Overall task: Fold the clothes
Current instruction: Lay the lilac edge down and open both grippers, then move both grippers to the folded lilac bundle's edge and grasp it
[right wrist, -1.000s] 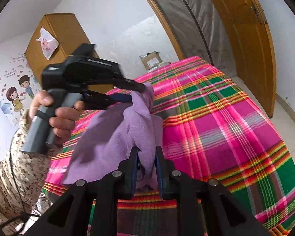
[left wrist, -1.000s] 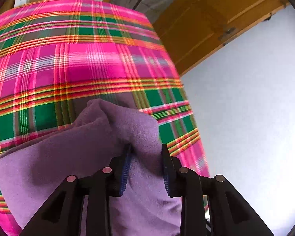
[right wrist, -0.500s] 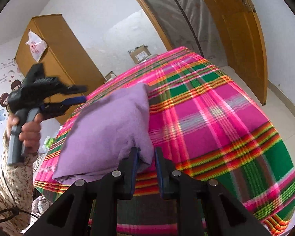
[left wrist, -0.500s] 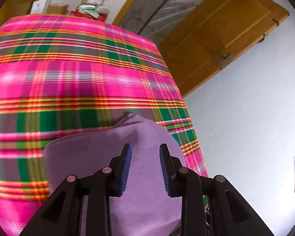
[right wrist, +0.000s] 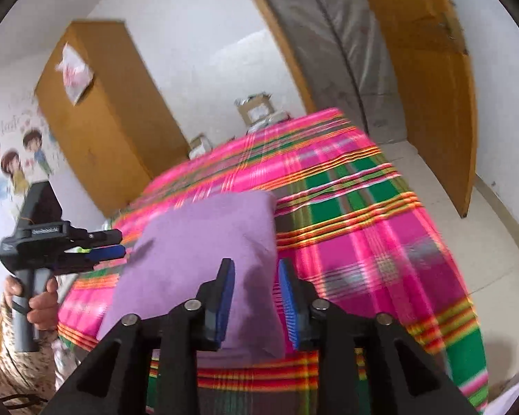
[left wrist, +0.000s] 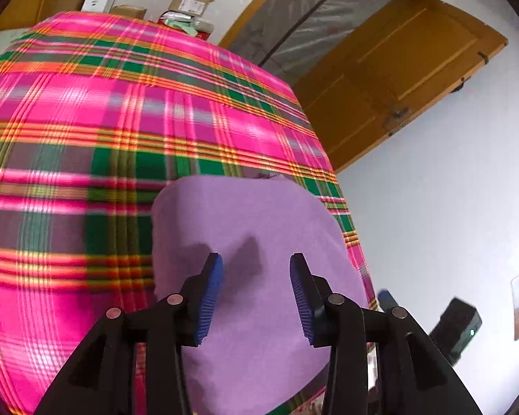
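Note:
A folded purple cloth (left wrist: pixel 252 228) lies flat on the pink and green plaid bed cover (left wrist: pixel 86 131), near the bed's edge. My left gripper (left wrist: pixel 256 259) hovers over the cloth, its jaws opening, and the blue pads touch nothing. In the right wrist view the purple cloth (right wrist: pixel 204 242) lies just beyond my right gripper (right wrist: pixel 255 264). Its jaws are opening too, and the cloth's near edge shows in the gap without being pinched. The left gripper (right wrist: pixel 119 242), held by a hand (right wrist: pixel 38 304), sits off the cloth's left side.
A wooden wardrobe (right wrist: pixel 97 117) stands beyond the bed's far left. Cardboard boxes (left wrist: pixel 187 3) are stacked behind the bed. An open wooden door (right wrist: pixel 429 79) and tiled floor (right wrist: pixel 494 228) lie to the right of the bed. The bed cover (right wrist: pixel 363 242) is bare right of the cloth.
Both grippers let go of the purple cloth, which dropped from a hanging bunch into a flat fold on the bed. The left gripper drew back off the cloth's left side; both jaws widened.

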A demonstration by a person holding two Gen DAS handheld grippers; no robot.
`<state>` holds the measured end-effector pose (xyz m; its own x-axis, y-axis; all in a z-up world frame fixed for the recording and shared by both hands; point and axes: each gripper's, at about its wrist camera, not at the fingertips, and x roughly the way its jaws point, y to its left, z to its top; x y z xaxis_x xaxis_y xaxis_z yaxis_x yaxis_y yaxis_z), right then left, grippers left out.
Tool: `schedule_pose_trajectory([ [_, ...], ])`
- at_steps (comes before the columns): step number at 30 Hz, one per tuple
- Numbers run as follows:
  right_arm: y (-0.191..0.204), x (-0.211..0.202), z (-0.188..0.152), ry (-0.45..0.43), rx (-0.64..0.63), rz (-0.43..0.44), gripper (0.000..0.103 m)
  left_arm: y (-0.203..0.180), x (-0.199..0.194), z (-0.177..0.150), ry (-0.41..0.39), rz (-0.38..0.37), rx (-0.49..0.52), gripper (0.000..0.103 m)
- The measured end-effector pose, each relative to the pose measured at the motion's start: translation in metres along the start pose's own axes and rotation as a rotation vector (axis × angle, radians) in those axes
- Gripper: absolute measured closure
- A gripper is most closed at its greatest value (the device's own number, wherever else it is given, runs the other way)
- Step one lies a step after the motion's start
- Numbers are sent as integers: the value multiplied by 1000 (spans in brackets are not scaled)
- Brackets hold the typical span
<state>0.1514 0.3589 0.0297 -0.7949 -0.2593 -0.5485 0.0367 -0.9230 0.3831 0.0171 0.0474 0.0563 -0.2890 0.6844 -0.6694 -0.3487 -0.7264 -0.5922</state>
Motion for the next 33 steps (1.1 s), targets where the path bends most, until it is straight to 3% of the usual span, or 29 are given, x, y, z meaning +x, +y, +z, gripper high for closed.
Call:
schedule_pose_trajectory([
  [7,-7,23,-18,92,-8,-24,74,20,3,-26,27,44,7,59],
  [10,-12,20,-26,94,17,-22,69,24,8,-33,59,36,5,59],
  [18,-21,16,-28,148,-2,-5,65,29,12,-56,57,-5,-2,60],
  [22,-22,20,-13,198,-24,49,65,31,7,-57,67,-26,6,59],
  [27,-32,36,7,256,29,174,53,44,4,-46,68,-79,-32,59],
  [30,-42,52,18,301,75,208,51,52,7,-36,85,-145,-82,44],
  [33,-50,62,24,340,131,248,51,57,16,-27,108,-174,-113,42],
])
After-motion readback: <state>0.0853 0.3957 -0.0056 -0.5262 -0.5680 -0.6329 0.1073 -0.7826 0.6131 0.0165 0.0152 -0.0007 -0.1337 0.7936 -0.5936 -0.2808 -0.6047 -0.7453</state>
